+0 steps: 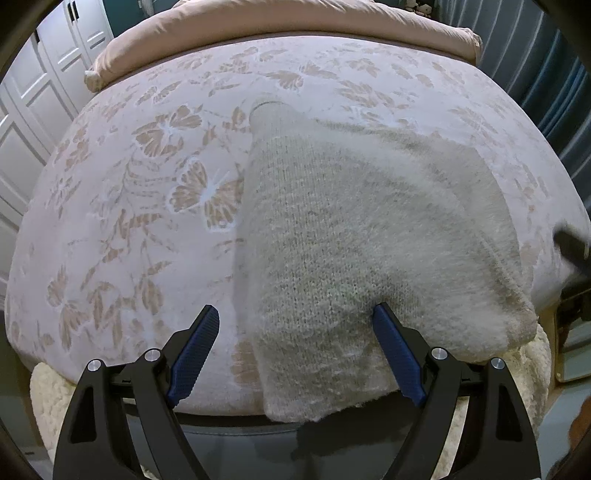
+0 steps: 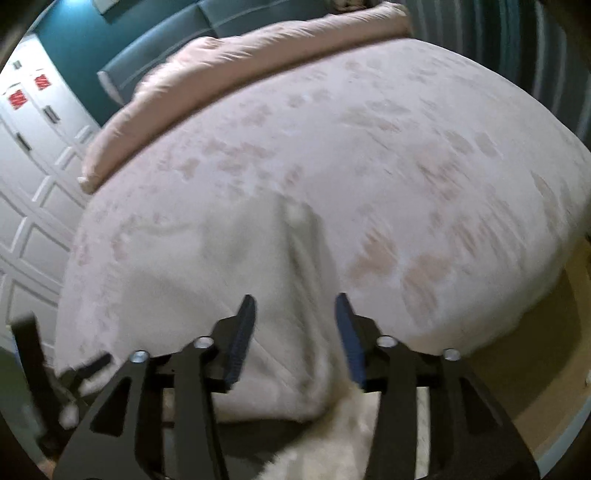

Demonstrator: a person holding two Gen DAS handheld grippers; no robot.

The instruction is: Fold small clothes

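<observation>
left gripper (image 1: 295,321) wide open over sweater (image 1: 369,221) | right gripper (image 2: 295,314) part open, empty

Home bedroom: bed (image 1: 122,206) with butterfly-print cover, pink duvet (image 1: 258,26) bunched at far end, white panelled wardrobe doors (image 1: 44,85), teal wall (image 2: 81,40), probably padded headboard (image 2: 155,55).

A cream knitted sweater (image 1: 354,236) lies on a white bedspread (image 1: 140,192) patterned with beige butterflies; pads (image 1: 194,350) are blue.
</observation>
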